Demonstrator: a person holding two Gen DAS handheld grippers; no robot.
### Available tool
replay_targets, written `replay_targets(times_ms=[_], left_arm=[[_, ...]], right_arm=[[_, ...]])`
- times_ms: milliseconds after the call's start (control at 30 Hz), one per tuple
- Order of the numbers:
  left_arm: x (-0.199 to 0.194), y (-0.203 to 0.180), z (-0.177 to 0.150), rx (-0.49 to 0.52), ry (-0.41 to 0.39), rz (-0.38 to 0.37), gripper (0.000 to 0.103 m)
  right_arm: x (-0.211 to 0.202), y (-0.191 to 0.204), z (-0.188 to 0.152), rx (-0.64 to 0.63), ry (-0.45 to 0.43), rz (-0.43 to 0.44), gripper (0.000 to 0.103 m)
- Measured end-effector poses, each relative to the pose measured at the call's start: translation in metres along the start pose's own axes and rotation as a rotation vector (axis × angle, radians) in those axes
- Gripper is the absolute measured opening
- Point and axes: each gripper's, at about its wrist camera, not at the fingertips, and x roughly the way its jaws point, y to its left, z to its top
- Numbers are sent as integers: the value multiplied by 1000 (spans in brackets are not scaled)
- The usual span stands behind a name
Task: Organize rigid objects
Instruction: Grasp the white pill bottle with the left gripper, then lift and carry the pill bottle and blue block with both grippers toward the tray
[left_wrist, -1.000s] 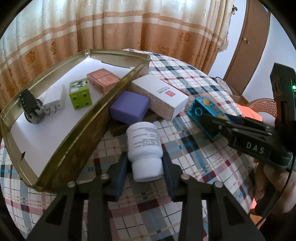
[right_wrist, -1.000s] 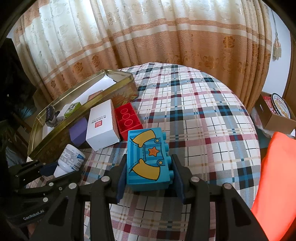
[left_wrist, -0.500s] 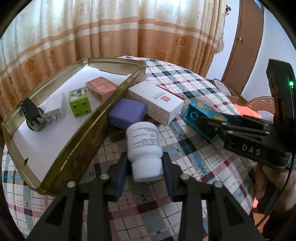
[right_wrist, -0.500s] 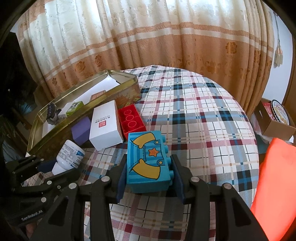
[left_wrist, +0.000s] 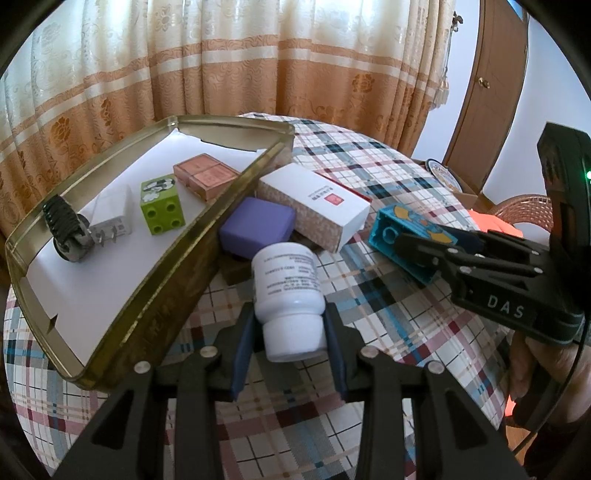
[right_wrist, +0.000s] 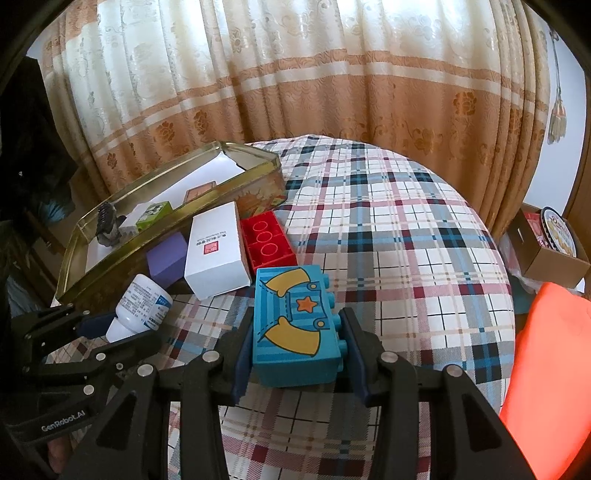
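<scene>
My left gripper (left_wrist: 289, 341) is shut on a white pill bottle (left_wrist: 286, 291), cap toward the camera, held just above the plaid tablecloth beside the gold tin tray (left_wrist: 177, 254). My right gripper (right_wrist: 295, 350) is shut on a blue toy brick (right_wrist: 293, 325) printed with yellow shapes and an orange star. The tray holds a green brick (left_wrist: 161, 206), a pink box (left_wrist: 205, 175), a white plug (left_wrist: 110, 218) and a black-and-grey roller (left_wrist: 64, 229). On the cloth against the tray lie a purple box (left_wrist: 258, 227), a white carton (left_wrist: 317, 205) and a red brick (right_wrist: 267, 242).
The round table under the plaid cloth (right_wrist: 388, 229) drops away on all sides. Curtains (right_wrist: 295, 74) hang behind it. An orange cloth (right_wrist: 546, 350) lies at the right, a cardboard box (right_wrist: 546, 243) beyond it. A wooden door (left_wrist: 484, 81) stands at the back right.
</scene>
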Motion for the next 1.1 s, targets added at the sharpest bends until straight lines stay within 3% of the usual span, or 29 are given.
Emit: replay_targets(times_ms=[733,1100], left_arm=[[-3,1,-1,-7,-14,2,35],[-5,2,1,-19,-34,16,35]], right_arm=[[-3,1,-1,-6,-17,3,46],[-10,13,-5,-52,-51,-58,46]])
